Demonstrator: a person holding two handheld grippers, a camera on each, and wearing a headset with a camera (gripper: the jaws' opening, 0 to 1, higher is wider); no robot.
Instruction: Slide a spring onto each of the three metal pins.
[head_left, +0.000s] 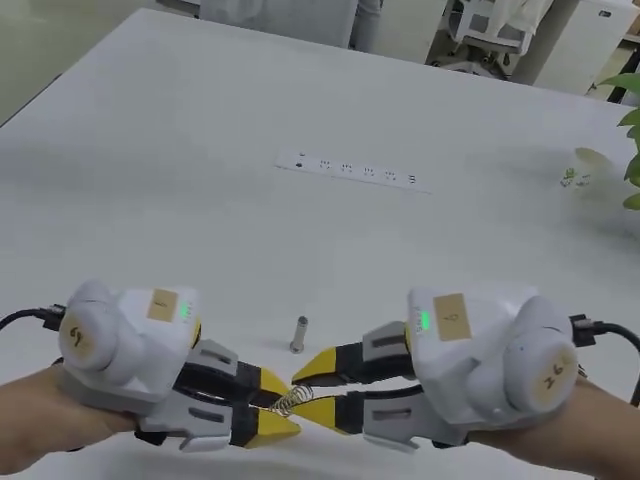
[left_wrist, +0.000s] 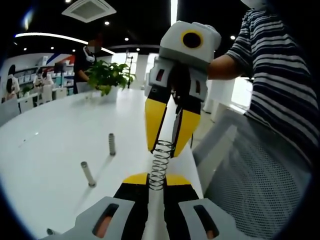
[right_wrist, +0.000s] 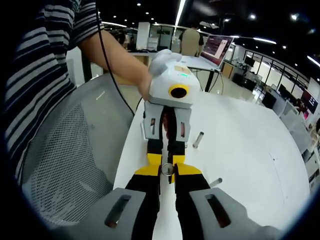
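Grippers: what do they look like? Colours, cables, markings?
The left gripper and right gripper match: rounded white housings, grey jaw carriers, black jaws with yellow tips. Each carries a tan handwritten sticker, a green light and a black rear cable. The person wears a black-and-white striped short-sleeved shirt.

Left gripper (head_left: 290, 408) and right gripper (head_left: 308, 392): white rounded housings, grey jaw mounts, black jaws with yellow tips. Tan number sticker (head_left: 162, 305) and green LED (head_left: 425, 321) on each, black cable (head_left: 612, 331) at rear. Wearer's shirt (left_wrist: 272, 65): dark/white stripes, short sleeves.
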